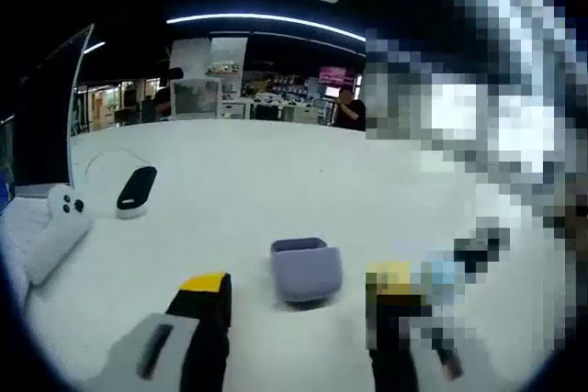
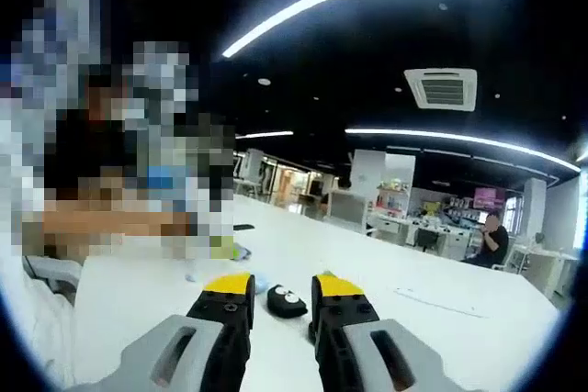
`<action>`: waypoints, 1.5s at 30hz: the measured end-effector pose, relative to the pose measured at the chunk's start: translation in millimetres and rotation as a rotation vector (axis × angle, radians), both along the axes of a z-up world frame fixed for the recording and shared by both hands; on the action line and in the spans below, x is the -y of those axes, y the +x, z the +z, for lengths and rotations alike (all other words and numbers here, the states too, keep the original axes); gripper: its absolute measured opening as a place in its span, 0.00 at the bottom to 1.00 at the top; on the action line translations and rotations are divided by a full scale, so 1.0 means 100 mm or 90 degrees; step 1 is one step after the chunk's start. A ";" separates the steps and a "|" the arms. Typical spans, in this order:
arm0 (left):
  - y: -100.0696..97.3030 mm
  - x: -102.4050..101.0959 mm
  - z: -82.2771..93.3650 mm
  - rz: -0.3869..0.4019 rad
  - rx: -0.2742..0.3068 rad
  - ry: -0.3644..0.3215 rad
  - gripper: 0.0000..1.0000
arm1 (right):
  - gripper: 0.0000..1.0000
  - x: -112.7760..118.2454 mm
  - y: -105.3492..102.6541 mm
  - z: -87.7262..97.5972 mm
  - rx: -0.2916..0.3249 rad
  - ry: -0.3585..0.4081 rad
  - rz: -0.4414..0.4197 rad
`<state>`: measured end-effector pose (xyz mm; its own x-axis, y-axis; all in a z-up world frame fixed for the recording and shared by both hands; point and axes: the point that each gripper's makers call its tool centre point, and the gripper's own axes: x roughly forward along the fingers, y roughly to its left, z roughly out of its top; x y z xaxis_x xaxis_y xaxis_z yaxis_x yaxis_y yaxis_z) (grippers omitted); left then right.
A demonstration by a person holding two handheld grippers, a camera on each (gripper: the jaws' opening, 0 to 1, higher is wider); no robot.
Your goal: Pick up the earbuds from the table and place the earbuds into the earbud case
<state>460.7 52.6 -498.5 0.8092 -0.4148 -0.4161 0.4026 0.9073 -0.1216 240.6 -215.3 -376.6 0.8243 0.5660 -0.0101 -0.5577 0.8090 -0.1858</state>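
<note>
Left tongs (image 1: pixel 299 293) open before earbud case (image 1: pixel 305 268).

1. The left gripper (image 1: pixel 299 305) had black fingers (image 1: pixel 209 319) capped with yellow tips, on a slotted grey plastic body.
2. The right gripper (image 2: pixel 283 305) matched: black fingers (image 2: pixel 231 314), yellow tips, grey slotted mounts.
</note>
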 end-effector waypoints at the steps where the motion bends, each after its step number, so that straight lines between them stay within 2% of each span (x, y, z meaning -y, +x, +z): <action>1: 0.01 0.01 -0.01 0.003 -0.001 -0.002 0.59 | 0.24 0.00 0.00 0.00 -0.001 0.002 0.000; 4: 0.07 0.00 -0.09 0.030 -0.023 -0.012 0.61 | 0.24 0.01 0.00 -0.03 -0.005 -0.005 -0.003; 5: 0.10 0.02 -0.08 0.026 -0.014 -0.019 0.61 | 0.24 0.00 0.00 -0.03 -0.004 -0.009 -0.002; 10: 0.18 -0.04 -0.10 0.036 -0.001 0.037 0.56 | 0.23 -0.03 0.00 -0.06 -0.006 -0.020 0.004; 11: 0.19 -0.06 -0.11 0.034 0.008 0.064 0.55 | 0.23 -0.04 -0.01 -0.07 -0.007 -0.025 0.005; 12: 0.15 -0.02 -0.10 0.035 0.017 0.071 0.51 | 0.24 -0.04 -0.01 -0.08 -0.008 -0.028 0.005; 15: 0.15 -0.04 -0.08 0.039 0.021 0.070 0.37 | 0.23 -0.05 0.01 -0.12 -0.013 -0.032 0.004; 20: 0.12 -0.05 -0.12 0.030 0.022 0.079 0.36 | 0.23 -0.09 0.04 -0.26 -0.026 -0.079 -0.001; 29: 0.08 -0.06 -0.11 0.013 0.043 0.064 0.36 | 0.23 -0.15 0.04 -0.29 -0.030 -0.090 0.008; 35: -0.04 -0.02 0.12 -0.014 0.081 0.073 0.35 | 0.23 -0.20 0.02 -0.31 -0.032 -0.095 0.017; 38: -0.15 0.05 0.29 -0.038 0.120 0.084 0.35 | 0.23 -0.22 0.01 -0.30 -0.030 -0.094 0.021; 40: -0.27 0.12 0.37 -0.061 0.149 0.111 0.35 | 0.23 -0.24 0.00 -0.27 -0.028 -0.088 0.024; 42: -0.43 0.21 0.46 -0.075 0.170 0.112 0.35 | 0.22 -0.29 -0.01 -0.27 -0.029 -0.089 0.028; 45: -0.68 0.33 0.66 -0.090 0.227 0.120 0.35 | 0.22 -0.34 -0.02 -0.27 -0.036 -0.084 0.029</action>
